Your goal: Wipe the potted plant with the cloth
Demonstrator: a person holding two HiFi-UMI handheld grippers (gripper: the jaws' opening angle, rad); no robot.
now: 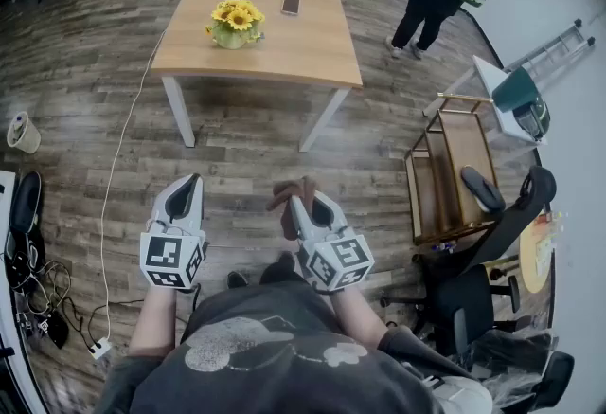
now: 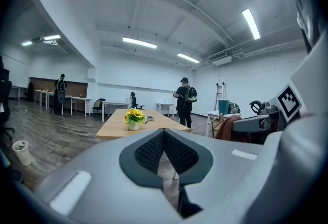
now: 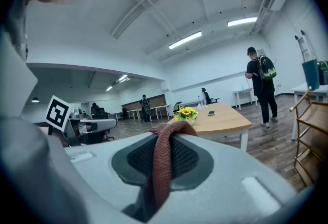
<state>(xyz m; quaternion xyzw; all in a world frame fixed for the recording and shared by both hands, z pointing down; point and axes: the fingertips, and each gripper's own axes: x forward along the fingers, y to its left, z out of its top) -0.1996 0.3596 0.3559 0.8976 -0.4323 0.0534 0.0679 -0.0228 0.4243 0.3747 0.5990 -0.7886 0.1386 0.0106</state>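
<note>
Cloth between right claw jaws

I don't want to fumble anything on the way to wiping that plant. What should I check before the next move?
1. Grip of right claw on cloth: ok, jaws shut on it.
2. Spare left claw: ok, shut, empty.
3. Upright potted plant on table: ok.
4. Plant within reach: not ok, the table stands well ahead.
5. Floor path: ok, white cable lies off to the left.
</note>
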